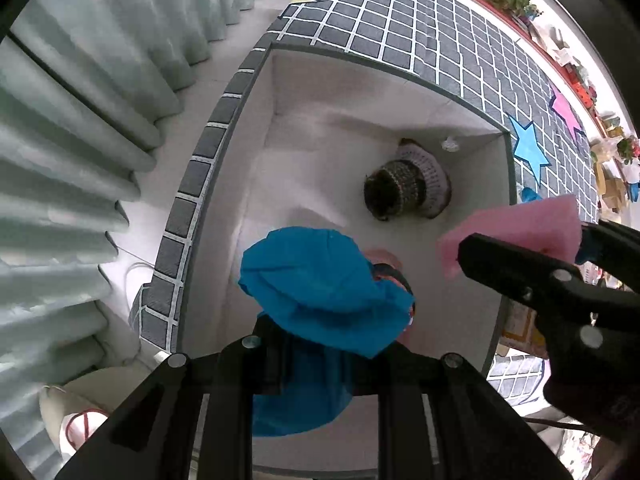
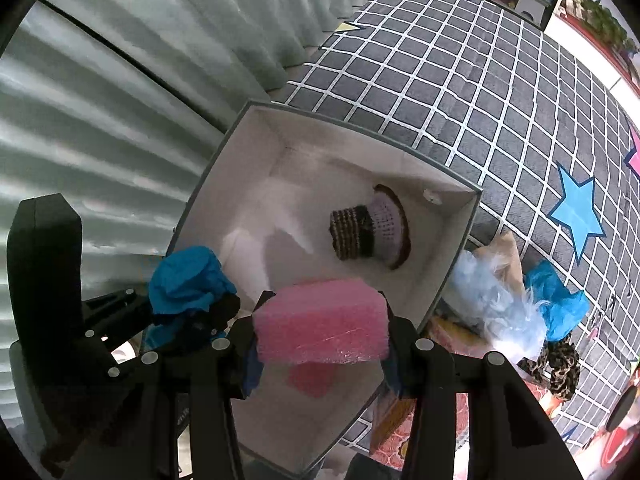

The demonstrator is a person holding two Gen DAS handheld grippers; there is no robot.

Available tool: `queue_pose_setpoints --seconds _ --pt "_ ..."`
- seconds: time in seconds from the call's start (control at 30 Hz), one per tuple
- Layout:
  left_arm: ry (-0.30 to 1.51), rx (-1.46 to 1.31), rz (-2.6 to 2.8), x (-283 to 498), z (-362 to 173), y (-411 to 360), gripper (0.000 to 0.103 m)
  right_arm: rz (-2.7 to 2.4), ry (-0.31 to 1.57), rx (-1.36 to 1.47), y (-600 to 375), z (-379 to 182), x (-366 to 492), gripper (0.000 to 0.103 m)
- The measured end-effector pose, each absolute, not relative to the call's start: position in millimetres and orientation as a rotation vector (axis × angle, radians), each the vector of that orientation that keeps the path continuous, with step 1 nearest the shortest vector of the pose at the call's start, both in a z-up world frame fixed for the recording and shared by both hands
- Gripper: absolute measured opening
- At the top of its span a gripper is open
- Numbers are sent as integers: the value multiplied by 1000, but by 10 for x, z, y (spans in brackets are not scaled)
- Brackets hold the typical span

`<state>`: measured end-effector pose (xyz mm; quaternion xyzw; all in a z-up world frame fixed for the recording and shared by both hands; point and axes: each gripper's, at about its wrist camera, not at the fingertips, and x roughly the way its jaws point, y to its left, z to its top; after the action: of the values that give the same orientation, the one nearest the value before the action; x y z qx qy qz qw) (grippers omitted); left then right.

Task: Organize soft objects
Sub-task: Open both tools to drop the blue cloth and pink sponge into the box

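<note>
A white storage box [image 1: 224,184] [image 2: 208,184] with a grey rim sits on a grey checked bed cover. A knitted striped hat [image 1: 408,186] [image 2: 368,228] lies on its floor. My left gripper [image 1: 332,316] [image 2: 196,312] is shut on a blue cloth [image 1: 320,284] [image 2: 188,276] and holds it above the box's near left side. My right gripper [image 2: 322,328] [image 1: 520,256] is shut on a pink sponge [image 2: 322,322] [image 1: 516,224] and holds it above the box's near right side. A pink patch [image 2: 312,378] shows on the box floor below the sponge.
Beside the box on the right lie a pale blue fluffy item [image 2: 496,304], a blue cloth [image 2: 560,300] and a leopard-print fabric [image 2: 556,364]. Blue [image 2: 578,216] and pink star cutouts lie on the cover. Grey curtains [image 1: 80,120] hang at the left.
</note>
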<state>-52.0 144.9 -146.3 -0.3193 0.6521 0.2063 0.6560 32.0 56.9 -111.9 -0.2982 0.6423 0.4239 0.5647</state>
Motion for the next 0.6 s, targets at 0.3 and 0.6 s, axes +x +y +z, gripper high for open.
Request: queue_pose_setpoints --seconds 0.3,0.6 --pt "1476 -729 473 -498 -1496 1431 39 1001 1540 -674 603 -1220 333 49" --pt "1455 -755 504 -536 -1457 1430 86 1011 1537 -633 565 -1125 363 84"
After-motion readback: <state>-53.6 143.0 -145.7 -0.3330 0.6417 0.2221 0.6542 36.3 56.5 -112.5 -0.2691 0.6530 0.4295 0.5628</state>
